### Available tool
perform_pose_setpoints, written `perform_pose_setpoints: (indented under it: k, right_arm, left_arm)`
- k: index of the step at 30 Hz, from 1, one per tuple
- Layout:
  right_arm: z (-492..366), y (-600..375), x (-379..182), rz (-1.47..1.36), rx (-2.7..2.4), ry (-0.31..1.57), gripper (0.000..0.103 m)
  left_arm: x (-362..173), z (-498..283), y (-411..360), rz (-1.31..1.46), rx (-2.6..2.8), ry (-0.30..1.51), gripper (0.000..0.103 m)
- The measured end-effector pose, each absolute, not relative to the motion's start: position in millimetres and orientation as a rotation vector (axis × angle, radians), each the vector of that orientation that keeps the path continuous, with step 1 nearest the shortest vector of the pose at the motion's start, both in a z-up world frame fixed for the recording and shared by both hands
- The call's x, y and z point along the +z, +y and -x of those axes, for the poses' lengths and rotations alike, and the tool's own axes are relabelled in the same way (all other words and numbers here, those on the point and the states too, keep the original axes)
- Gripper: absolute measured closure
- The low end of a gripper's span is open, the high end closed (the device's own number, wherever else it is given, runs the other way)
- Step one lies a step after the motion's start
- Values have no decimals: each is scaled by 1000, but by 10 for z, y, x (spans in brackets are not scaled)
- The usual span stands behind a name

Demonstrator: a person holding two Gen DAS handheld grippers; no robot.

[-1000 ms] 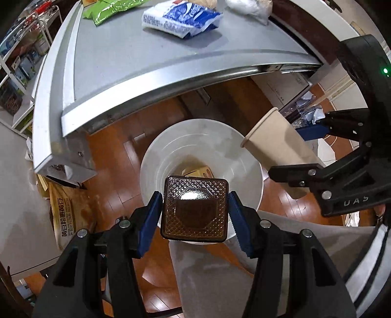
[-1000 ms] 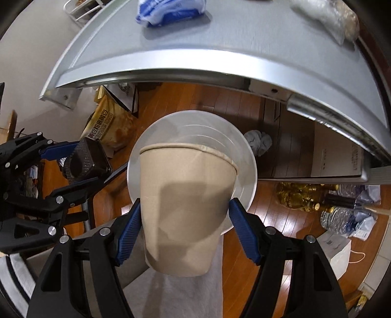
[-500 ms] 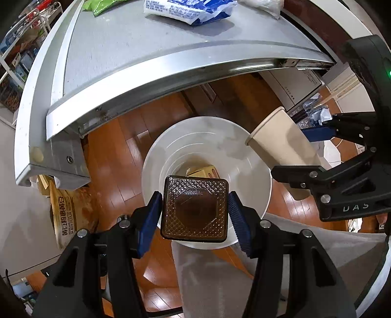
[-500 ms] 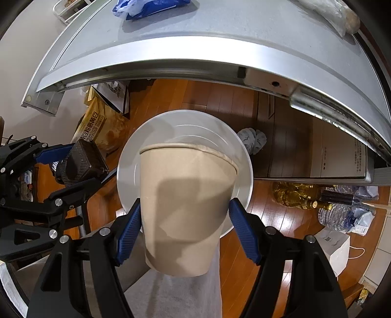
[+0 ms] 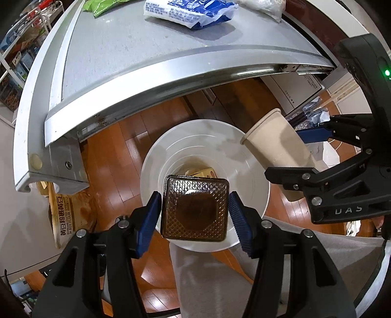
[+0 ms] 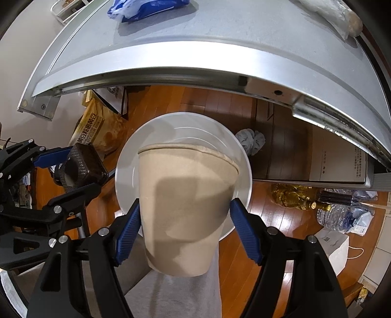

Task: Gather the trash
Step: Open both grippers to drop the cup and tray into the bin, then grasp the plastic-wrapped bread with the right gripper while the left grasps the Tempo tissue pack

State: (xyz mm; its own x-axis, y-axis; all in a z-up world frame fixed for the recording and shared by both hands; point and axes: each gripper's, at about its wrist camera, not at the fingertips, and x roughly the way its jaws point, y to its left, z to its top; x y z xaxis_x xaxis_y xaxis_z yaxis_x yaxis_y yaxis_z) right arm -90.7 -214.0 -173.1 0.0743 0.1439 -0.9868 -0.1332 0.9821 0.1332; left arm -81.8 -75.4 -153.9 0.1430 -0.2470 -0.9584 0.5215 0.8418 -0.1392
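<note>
Brown patterned plastic: a square tray [image 5: 195, 210] with a diamond-textured rim, seen from its underside between the blue pads of the left claw [image 5: 195, 219], whose jaws are opening; in the left wrist view a thin gap shows at each pad, so the tray looks barely pinched or already loose. It hangs directly over the mouth of a round white trash bin [image 5: 244, 171] standing on the wooden floor [image 5: 114, 156]; a tan piece of cardboard [image 5: 204, 172] lies at the bin's bottom. Kraft paper cup [image 6: 185, 208], tan, mouth pointing away from the camera toward the bin [image 6: 127, 171], sits between the blue pads of the right claw [image 6: 185, 226], whose jaws are also opening; the pads stand at the cup's sides, contact not certain. In the left wrist view the cup [image 5: 276, 144] appears at 2 o'clock from the bin, above its rim, with the right claw [image 5: 315, 151] around it. Grey metal desk [image 5: 136, 56] spans 12 o'clock, carrying a blue-and-white packet [image 5: 188, 11] and a green packet [image 5: 102, 5]. On the floor: a tan printed bag [image 5: 66, 212] at 9 o'clock of the bin, a crumpled grey wad [image 6: 251, 141] at 2 o'clock in the right wrist view, bottles [image 6: 305, 198] at 3 o'clock. Grey trouser leg [image 5: 212, 281] at 6 o'clock.
</note>
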Motion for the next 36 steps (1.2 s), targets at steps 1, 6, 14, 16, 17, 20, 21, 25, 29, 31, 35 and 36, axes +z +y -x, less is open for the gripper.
perform_pose_setpoints:
  k: [1,6,14,16,17,20,21,25,29,31,35,36]
  right_arm:
    - [908,-2141,-1723,-11,206,1482,32]
    - [928,-2193,-1611,-18,182,1459,19]
    - [976,-2284,-869,46,183,1288,18]
    - [913,-2294,-616,85,158,1209,12]
    - [863,-2297,-496,108,139,1169,9]
    - [617,-2357,-186,153,70,1059,5]
    - [488,-2397,-115,148,60,1033,5]
    - [-15,-2531,-51,119,9,1012,5]
    - [-475,-2705,-145,35,-15,1058,5]
    - [-669,-2672,-220,78,-41,1078,5]
    - [-926,-2592,-375,199,-105,1108,5]
    - [-980,-2605,-420,194,-107,1127,5]
  left_arm:
    - [-1532,813,-755,-249,-561,1316,36]
    - [-1444,808,-726,-238,-545,1292,19]
    - [-1227,829,-701,-223,-562,1246,18]
    - [-1128,845,-710,-222,-571,1220,18]
    - [-1099,841,-695,-221,-576,1211,18]
    - [-947,831,-724,-214,-595,1171,18]
    - [-906,827,-728,-211,-601,1158,18]
    - [-757,768,-780,-192,-617,1111,17]
    - [-658,723,-822,-163,-630,1084,16]
    - [-626,690,-829,-160,-632,1076,16]
    - [-580,671,-838,-155,-633,1065,16]
    - [-574,660,-836,-151,-633,1065,16]
